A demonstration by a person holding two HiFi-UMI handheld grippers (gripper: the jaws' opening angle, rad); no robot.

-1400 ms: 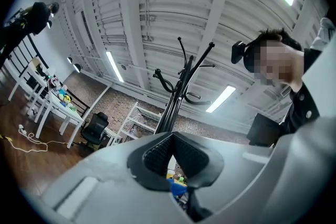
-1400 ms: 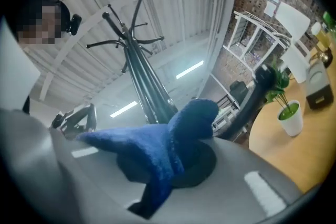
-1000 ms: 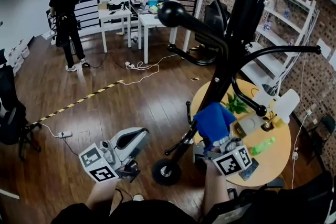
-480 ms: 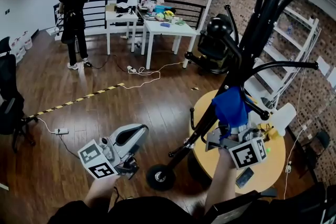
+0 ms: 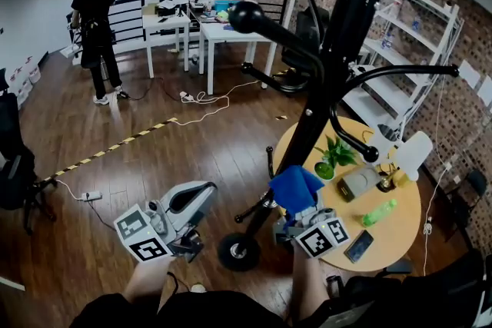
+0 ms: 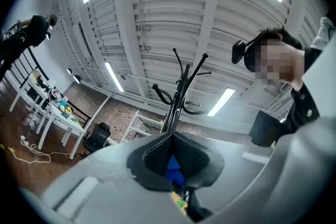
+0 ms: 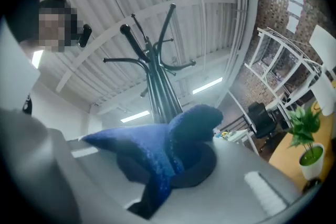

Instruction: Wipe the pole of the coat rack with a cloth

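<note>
The black coat rack pole [image 5: 330, 81] slants from the top right down to its wheeled base [image 5: 241, 251]. A blue cloth [image 5: 294, 187] is pressed against the lower pole, just above the base. My right gripper [image 5: 300, 210] is shut on it from below. In the right gripper view the cloth [image 7: 160, 152] bulges between the jaws of the right gripper [image 7: 168, 165], and the pole [image 7: 156, 93] rises right behind it. My left gripper [image 5: 201, 197] hangs left of the base, apart from the pole. Its jaws are shut and empty in the left gripper view [image 6: 176, 157], which looks up at the rack [image 6: 181, 89].
A round wooden table [image 5: 388, 246] stands just right of the pole, carrying a plant [image 5: 337, 155], a green bottle [image 5: 382, 213], a phone [image 5: 358, 246] and a white lamp [image 5: 415, 154]. A person [image 5: 96, 19] stands far left by white tables [image 5: 223, 33]. Cables [image 5: 204, 100] lie on the floor.
My right gripper slid the cloth up the pole half a second ago and has now brought it back down, lower than before. The left gripper has barely moved.
</note>
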